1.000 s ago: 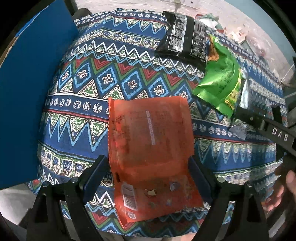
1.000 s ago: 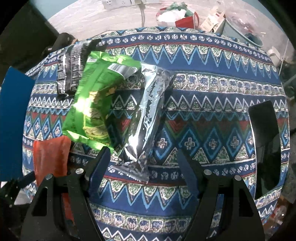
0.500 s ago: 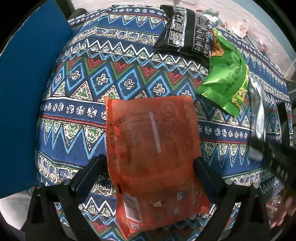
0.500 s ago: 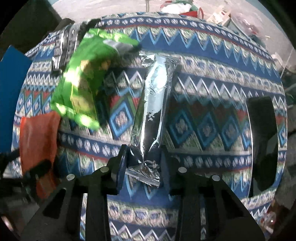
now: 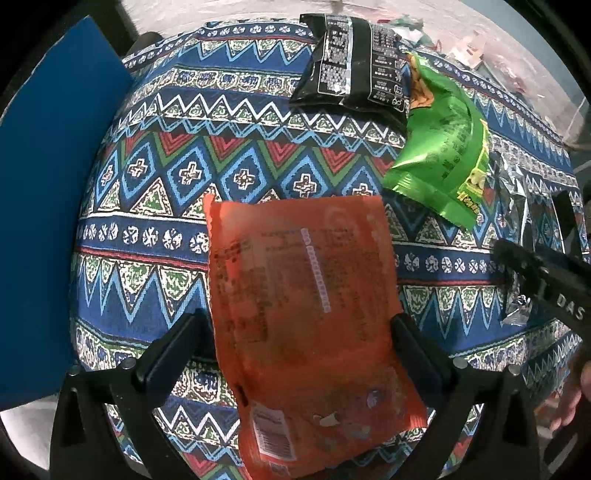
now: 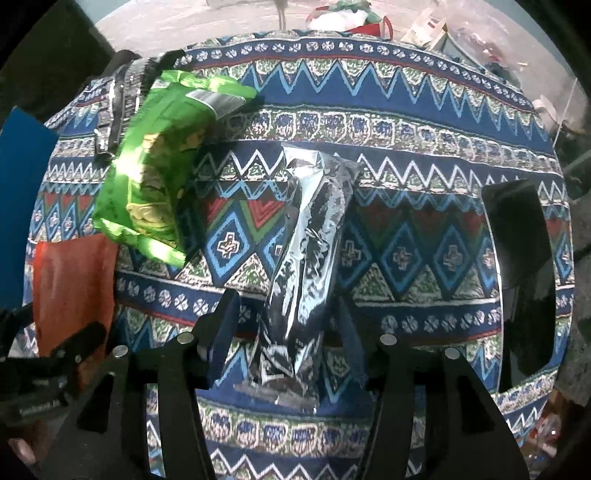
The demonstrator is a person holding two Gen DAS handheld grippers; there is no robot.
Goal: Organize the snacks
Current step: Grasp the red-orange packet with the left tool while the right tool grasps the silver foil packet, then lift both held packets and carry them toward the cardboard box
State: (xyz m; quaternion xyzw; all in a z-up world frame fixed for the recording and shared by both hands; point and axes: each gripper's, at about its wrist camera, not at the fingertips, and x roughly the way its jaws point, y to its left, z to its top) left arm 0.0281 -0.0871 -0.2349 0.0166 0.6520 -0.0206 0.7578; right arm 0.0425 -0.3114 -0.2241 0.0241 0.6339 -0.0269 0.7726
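An orange snack packet (image 5: pixel 299 288) lies flat on the patterned tablecloth (image 5: pixel 166 177), between the wide-apart fingers of my left gripper (image 5: pixel 295 332), which is open and points straight down. Neither pad presses on it. A silver foil packet (image 6: pixel 310 236) lies lengthwise with its near end between the fingers of my right gripper (image 6: pixel 286 325). Those jaws are opening, with a gap showing on the left side. A green bag (image 6: pixel 159 166) lies to the silver packet's left. A black packet (image 5: pixel 351 81) sits at the far edge.
A blue board (image 5: pixel 48 206) borders the table on the left. A black flat slab (image 6: pixel 517 251) lies on the cloth at the right. Floor clutter (image 6: pixel 351 18) shows beyond the far edge. A hand (image 5: pixel 576 398) holds the right gripper.
The right gripper closed on the silver packet's near end, pulled it clear of the green bag, then loosened its jaws. The left jaws widened around the orange packet.
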